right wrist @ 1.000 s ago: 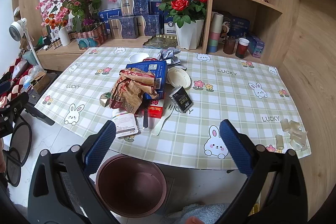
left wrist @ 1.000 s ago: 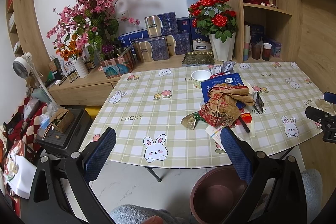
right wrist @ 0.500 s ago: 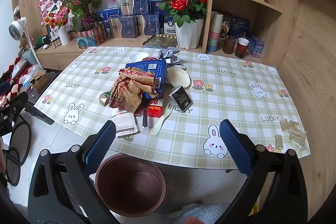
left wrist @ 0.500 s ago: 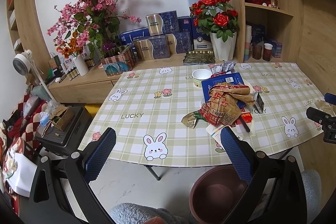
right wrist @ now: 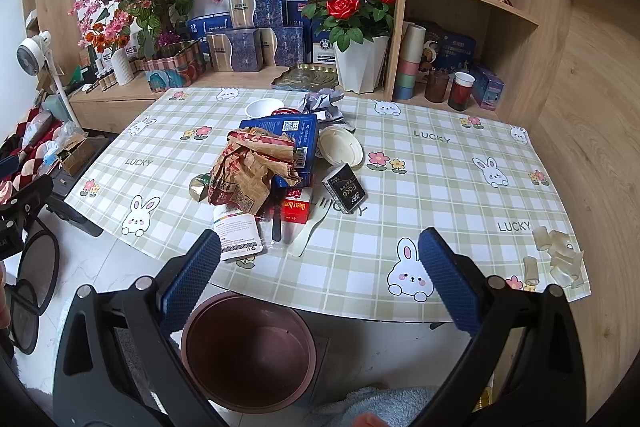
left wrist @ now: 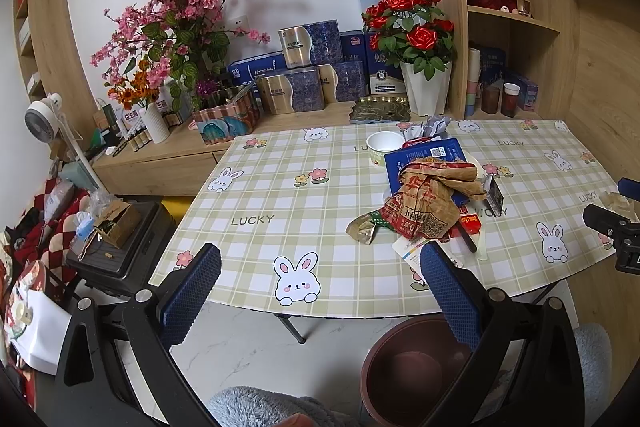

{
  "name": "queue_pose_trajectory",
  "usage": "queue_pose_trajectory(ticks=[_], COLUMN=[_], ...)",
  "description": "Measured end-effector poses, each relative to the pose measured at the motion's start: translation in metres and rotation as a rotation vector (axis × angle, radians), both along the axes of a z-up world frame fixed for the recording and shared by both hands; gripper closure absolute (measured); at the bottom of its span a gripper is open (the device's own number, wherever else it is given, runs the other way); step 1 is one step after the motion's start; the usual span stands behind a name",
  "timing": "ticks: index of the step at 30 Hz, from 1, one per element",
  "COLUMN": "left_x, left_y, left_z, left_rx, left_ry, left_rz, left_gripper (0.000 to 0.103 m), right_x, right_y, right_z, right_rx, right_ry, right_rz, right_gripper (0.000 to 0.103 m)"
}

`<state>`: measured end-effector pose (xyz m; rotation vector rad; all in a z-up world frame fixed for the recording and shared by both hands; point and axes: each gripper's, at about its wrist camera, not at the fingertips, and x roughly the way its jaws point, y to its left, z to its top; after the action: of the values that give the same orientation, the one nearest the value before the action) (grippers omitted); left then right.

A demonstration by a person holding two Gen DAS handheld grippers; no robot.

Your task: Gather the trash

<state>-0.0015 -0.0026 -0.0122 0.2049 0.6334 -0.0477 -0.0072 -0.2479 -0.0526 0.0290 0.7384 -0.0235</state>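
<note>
A heap of litter, topped by a crumpled brown and red paper bag [right wrist: 256, 167], is seen on the checked rabbit-print tablecloth [right wrist: 440, 187], behind the round maroon plastic bin [right wrist: 248, 351] on the floor. The bin appears empty. Beside the bag lie a white paper bowl [right wrist: 342, 149] and a pale plastic fork [right wrist: 310, 233]. Loose pieces could be knocked off the table edge beyond the bin. The left gripper [left wrist: 320, 291] and right gripper [right wrist: 320, 275] are held wide apart, empty

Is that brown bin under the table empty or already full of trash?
Empty: the brown bin shows only its bare inner floor in the right wrist view.
</note>
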Motion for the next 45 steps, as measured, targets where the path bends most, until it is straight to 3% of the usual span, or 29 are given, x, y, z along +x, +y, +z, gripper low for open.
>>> queue_pose_trajectory(ticks=[25,31,41,45], left_x=[0.000,0.005,0.025,0.044], left_y=[-0.001,-0.005,-0.010,-0.017], left_z=[-0.006,-0.008,-0.027,-0.042], left_rx=[0.014,0.012,-0.099,-0.187], left_ry=[0.021,0.039,0.122,0.167], left_rz=[-0.003,0.000,-0.094,-0.149], left_gripper=[0.005,0.005,0.005,0.006], right_x=[0.004,-0.003,0.003,0.011], right_y=[-0.004,-0.003,-0.009,-0.020], right_z=[0.001,-0.017,-0.036,-0.045], right_rx=[0.005,0.020,0.040,0.074], right_ry=[0.006,0.022,0.025,0.026], right_rz=[-0.002,0.002,0.002,-0.016], right_gripper=[0.006,0.006,0.006,0.006])
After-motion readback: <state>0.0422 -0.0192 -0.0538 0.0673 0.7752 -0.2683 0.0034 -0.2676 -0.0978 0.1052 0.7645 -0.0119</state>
